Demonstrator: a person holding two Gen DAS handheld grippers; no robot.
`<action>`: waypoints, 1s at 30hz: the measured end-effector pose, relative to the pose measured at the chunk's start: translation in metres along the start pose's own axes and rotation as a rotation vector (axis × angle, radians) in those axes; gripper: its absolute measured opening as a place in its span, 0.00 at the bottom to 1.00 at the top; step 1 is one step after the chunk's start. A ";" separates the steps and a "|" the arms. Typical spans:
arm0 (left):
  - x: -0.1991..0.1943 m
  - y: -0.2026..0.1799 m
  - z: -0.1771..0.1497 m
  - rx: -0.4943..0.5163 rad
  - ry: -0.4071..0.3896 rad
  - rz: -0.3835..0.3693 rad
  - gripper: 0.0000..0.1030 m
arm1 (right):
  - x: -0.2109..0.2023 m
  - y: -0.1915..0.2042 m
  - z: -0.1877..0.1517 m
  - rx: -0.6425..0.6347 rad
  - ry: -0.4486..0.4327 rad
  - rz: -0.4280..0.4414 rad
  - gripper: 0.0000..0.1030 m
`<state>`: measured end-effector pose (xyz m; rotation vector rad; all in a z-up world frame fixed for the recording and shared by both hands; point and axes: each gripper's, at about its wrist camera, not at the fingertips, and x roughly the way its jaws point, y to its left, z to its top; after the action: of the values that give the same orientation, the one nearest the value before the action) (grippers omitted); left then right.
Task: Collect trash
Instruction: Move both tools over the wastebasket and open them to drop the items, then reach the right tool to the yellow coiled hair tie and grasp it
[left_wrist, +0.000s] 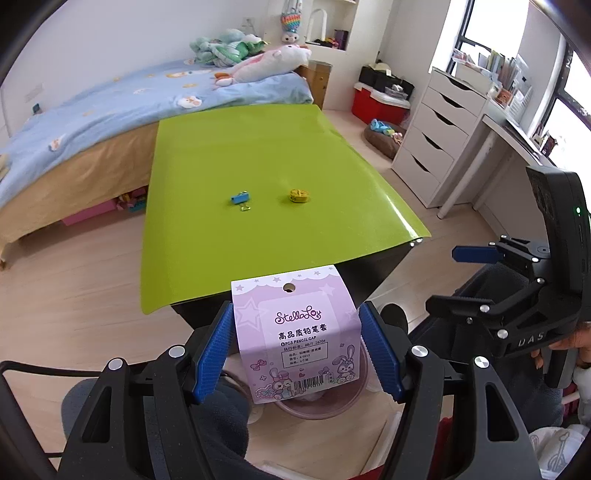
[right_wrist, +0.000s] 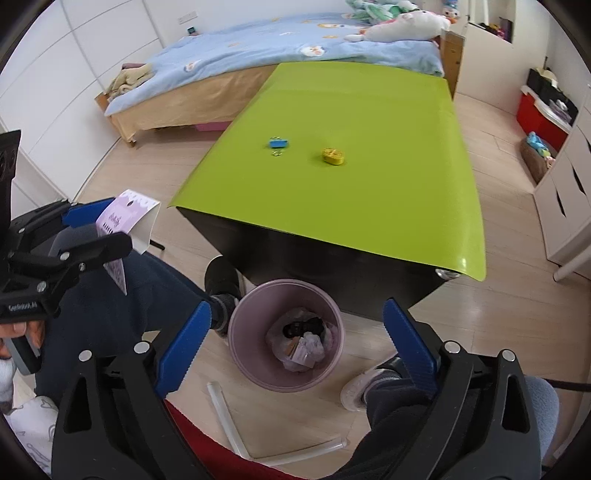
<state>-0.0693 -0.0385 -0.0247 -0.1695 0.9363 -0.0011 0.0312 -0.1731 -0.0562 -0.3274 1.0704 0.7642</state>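
Observation:
My left gripper (left_wrist: 297, 343) is shut on a purple pencil-cap package (left_wrist: 299, 332), held upright off the table's near edge, above a pink trash bin (left_wrist: 314, 406). The package also shows in the right wrist view (right_wrist: 122, 218), held by the left gripper (right_wrist: 107, 229). My right gripper (right_wrist: 295, 347) is open and empty, right above the pink trash bin (right_wrist: 243, 354), which holds crumpled wrappers. It shows at the right of the left wrist view (left_wrist: 469, 280). A blue binder clip (left_wrist: 239, 197) (right_wrist: 279, 143) and a yellow tape measure (left_wrist: 298, 195) (right_wrist: 333, 156) lie on the green table (left_wrist: 258, 147) (right_wrist: 369, 203).
A bed (left_wrist: 92, 110) stands behind the table to the left. White drawers (left_wrist: 439, 122) and a desk stand to the right. A red box (left_wrist: 376, 103) sits by the far wall. The person's legs and shoes (right_wrist: 362, 391) flank the bin.

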 end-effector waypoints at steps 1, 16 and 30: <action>0.001 -0.002 0.000 0.005 0.003 -0.004 0.64 | -0.002 -0.001 0.000 0.004 -0.004 -0.005 0.91; 0.010 -0.027 0.006 0.048 0.014 -0.105 0.86 | -0.023 -0.025 -0.005 0.082 -0.041 -0.032 0.91; 0.014 -0.010 0.007 -0.013 0.037 -0.022 0.93 | -0.021 -0.025 -0.006 0.088 -0.046 -0.013 0.95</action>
<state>-0.0544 -0.0479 -0.0303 -0.1924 0.9712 -0.0188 0.0394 -0.2027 -0.0435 -0.2406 1.0546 0.7079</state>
